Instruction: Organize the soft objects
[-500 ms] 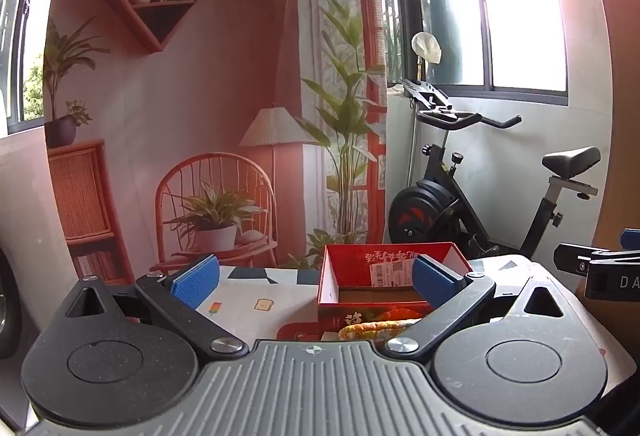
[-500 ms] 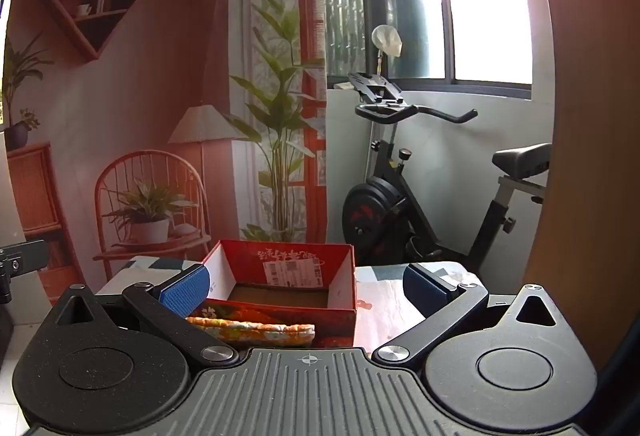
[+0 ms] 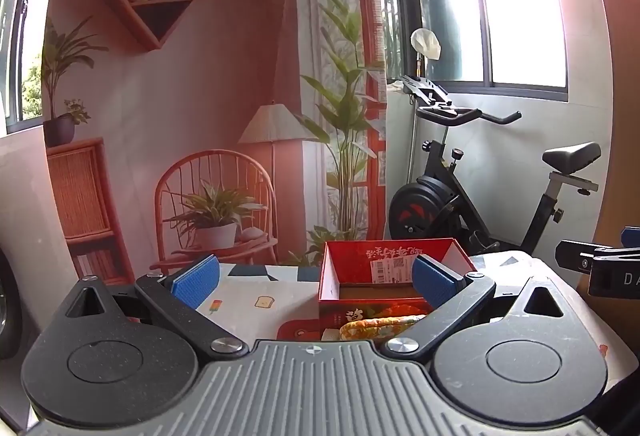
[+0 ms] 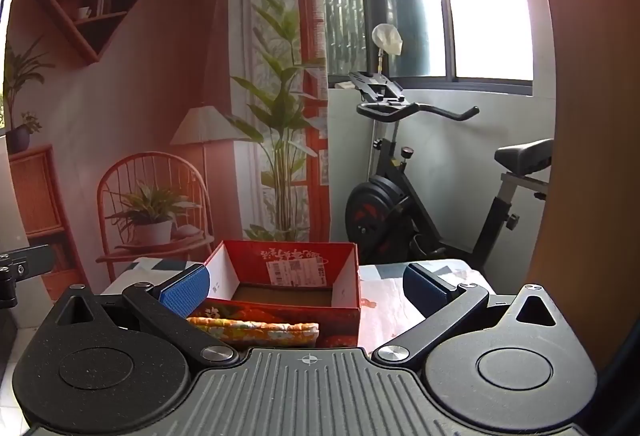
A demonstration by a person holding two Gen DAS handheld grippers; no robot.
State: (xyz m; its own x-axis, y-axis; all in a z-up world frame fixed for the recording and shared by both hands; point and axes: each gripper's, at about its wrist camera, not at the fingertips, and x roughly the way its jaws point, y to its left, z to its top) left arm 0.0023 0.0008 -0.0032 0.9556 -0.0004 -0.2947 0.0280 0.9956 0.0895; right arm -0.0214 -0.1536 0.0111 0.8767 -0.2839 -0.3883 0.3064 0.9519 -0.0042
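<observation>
Floral pad (image 4: 256,329) lies against red box (image 4: 280,316); both grippers' fingers (image 4: 184,290) spread wide, empty.

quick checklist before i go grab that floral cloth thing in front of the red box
1. Left gripper open, nothing between its pads: ok
2. Right gripper open, nothing held: ok
3. Floral padded cloth visible, lying on the table against the front of the red box: ok
4. Red box open on top, inside looks empty: ok
5. Near edge of the cloth hidden behind the gripper bodies: cannot tell
6. Grippers apart from each other: ok
</observation>
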